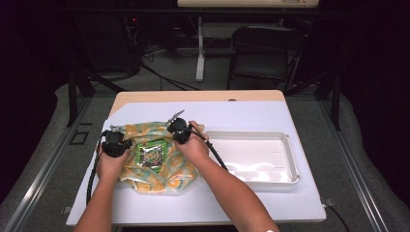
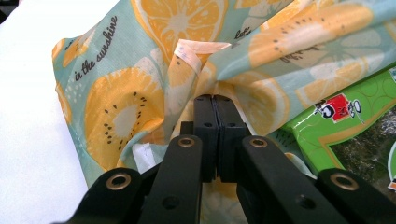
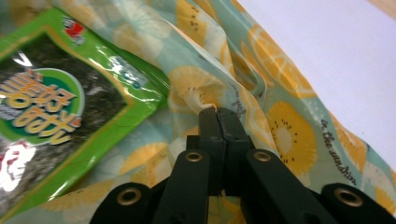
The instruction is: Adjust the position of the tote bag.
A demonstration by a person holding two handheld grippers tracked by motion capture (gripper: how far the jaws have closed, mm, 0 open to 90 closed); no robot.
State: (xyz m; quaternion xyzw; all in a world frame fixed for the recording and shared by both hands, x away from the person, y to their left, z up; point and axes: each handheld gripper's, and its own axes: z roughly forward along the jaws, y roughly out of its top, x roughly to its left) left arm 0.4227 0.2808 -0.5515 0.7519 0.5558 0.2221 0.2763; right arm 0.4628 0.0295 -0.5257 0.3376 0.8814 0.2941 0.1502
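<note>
Fruit-print fabric bag lies crumpled on desk, between both hand-held grippers. Left hand-held gripper clenched on fabric fold at one edge; right hand-held gripper clenched on fold at opposite edge. Green seaweed packet rests between them on bag. Best practice: pull evenly apart, keep pinches deep, avoid snagging packet. Bag mouth hidden among folds; white tray sits beyond right hand-held gripper.

A packet lies on a cloth at the tabletop's left; a tray sits just right of the cloth.
</note>
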